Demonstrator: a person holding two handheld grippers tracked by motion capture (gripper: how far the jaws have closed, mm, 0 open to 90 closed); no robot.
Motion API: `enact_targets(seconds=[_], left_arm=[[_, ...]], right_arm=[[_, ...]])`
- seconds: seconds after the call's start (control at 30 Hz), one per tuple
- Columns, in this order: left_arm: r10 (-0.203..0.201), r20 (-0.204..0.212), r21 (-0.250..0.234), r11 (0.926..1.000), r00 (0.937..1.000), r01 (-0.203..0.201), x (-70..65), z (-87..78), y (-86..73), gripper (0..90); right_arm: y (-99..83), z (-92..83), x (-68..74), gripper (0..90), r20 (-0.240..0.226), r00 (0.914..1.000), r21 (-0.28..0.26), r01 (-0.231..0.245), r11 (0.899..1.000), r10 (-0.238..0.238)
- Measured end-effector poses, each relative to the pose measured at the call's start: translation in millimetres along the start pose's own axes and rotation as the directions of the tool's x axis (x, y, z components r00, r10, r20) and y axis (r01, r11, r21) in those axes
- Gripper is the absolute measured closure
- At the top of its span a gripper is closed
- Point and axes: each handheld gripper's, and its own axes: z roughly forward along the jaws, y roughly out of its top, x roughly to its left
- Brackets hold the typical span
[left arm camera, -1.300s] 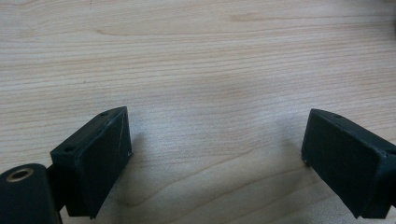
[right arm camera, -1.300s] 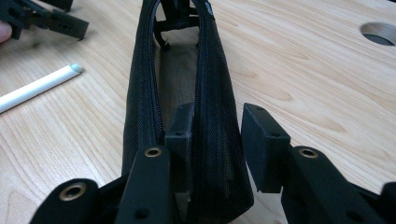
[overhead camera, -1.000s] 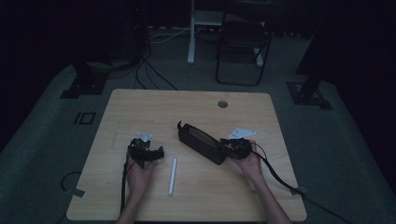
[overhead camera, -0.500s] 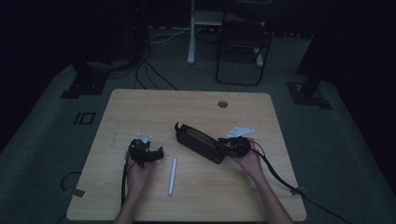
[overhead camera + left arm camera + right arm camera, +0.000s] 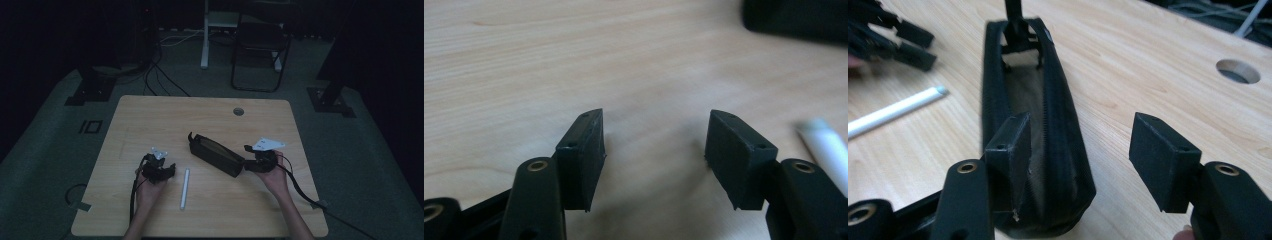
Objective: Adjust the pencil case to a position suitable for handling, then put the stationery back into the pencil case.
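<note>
While both of the person's hands rest on the pale wood-grain tabletop [image 5: 150, 115], I count two hand-held grippers, one black pouch and one white marker. The left hand-held gripper [image 5: 654, 150] has just been closing, yet its two blocky black pads stand apart over bare wood, gripping nothing. The white marker [image 5: 184, 188], a slim smooth stick, lies just to its right. The right hand-held gripper [image 5: 1080, 160] has just been opening; its jaws are parted, and the near end of the black pouch [image 5: 1033, 125] sits by its left pad. That pouch is long, soft fabric, unzipped along the top, stretching away from the right hand-held gripper toward the left one.
</note>
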Motion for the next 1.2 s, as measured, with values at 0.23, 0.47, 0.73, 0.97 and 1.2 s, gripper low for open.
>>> enact_targets(seconds=[0.23,0.47,0.73,0.97,1.2], left_arm=[[0.026,0.017,0.003,0.9997,0.9995,-0.026,-8.0,-10.3,-10.8,41.5],[0.029,0.026,0.008,0.9995,0.9992,-0.030,-9.3,-16.7,-17.5,41.1],[0.081,0.073,0.027,0.9962,0.9941,-0.083,-17.8,-27.1,-26.4,41.5],[0.186,0.175,0.026,0.9808,0.9668,-0.193,-43.2,-36.1,-34.5,42.4],[0.251,0.229,0.004,0.9660,0.9407,-0.259,-70.7,-32.6,-31.4,41.4]], right_arm=[[-13.7,-20.3,7.6,41.9,0.007,1.0000,-0.006,-0.001,1.000,0.001],[-24.6,-22.6,8.9,41.8,0.012,0.9999,0.022,-0.006,1.000,0.005],[-25.3,-25.5,12.2,41.6,0.010,0.9999,0.020,-0.007,1.000,0.006],[-27.9,-26.3,17.4,41.9,0.002,1.0000,0.026,0.003,1.000,-0.003],[-27.6,-26.4,34.3,47.9,-0.069,0.9971,0.032,0.034,0.999,-0.031]])
